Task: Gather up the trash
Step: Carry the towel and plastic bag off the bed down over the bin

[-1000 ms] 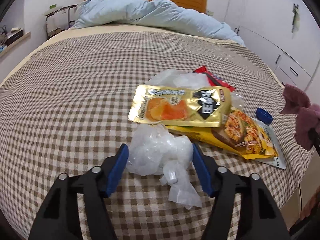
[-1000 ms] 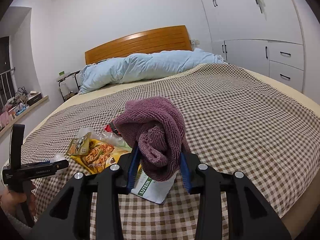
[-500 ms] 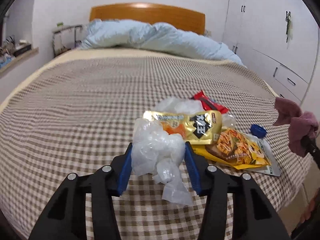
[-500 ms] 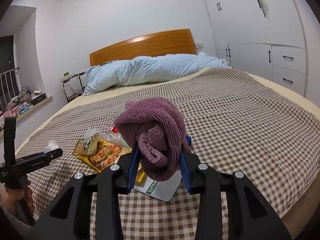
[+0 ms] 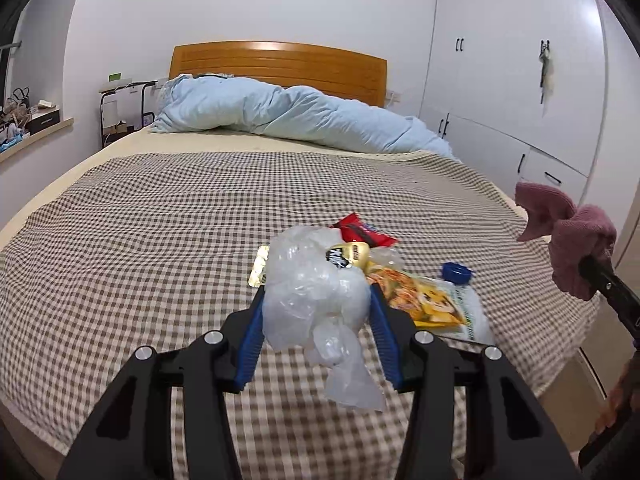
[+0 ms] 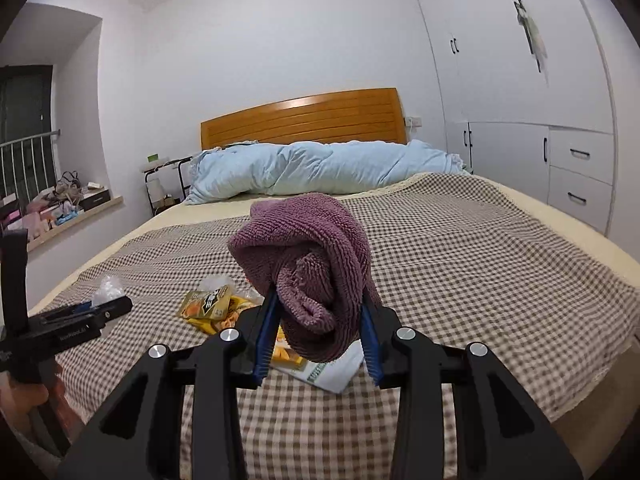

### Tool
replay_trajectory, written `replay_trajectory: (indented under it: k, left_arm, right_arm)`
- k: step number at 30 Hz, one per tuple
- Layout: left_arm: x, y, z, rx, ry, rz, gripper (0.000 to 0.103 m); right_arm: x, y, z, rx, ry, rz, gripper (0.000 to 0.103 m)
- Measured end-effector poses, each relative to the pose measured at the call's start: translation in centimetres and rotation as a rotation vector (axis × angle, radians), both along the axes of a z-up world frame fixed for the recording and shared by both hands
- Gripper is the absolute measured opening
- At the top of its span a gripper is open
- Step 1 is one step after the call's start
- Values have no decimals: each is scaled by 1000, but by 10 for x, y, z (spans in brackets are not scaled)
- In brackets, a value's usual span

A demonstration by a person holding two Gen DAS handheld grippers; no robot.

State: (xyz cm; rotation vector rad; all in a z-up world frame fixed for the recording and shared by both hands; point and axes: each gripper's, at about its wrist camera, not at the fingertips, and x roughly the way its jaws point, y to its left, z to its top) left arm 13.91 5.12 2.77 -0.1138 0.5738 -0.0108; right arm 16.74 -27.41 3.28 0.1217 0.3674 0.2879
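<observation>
My left gripper (image 5: 317, 300) is shut on a crumpled clear plastic bag (image 5: 312, 292), held up off the checked bedspread (image 5: 160, 220); a tail of the bag hangs below the blue pads. My right gripper (image 6: 320, 312) is shut on a bunched purple towel (image 6: 312, 256), also lifted above the bed. On the bedspread behind lie a gold snack packet (image 6: 206, 302), a yellow food wrapper (image 5: 416, 296), a red wrapper (image 5: 362, 232), a white pouch with a blue cap (image 5: 456, 272) and another clear bag (image 5: 384, 258). In the right wrist view the left gripper (image 6: 92, 312) appears at the left with the bag.
A rolled light-blue duvet (image 5: 288, 116) lies against the wooden headboard (image 5: 280, 64). White wardrobes and drawers (image 6: 560, 160) line the right wall. A small side table (image 5: 120, 108) and a cluttered sill (image 6: 60, 208) are at the left. The bed's near edge is just below the grippers.
The left gripper closed on the clear bag and lifted it up and back from the bedspread. The right gripper with the towel also rose and drew back a little.
</observation>
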Motion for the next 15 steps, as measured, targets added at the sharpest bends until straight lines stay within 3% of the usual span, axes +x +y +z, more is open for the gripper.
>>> replay_trajectory:
  k: [15]
  left_arm:
    - [-77,-21,23,-10,-18,-76,47]
  right_arm:
    - [-65,-16,7,-5,-8,52,36]
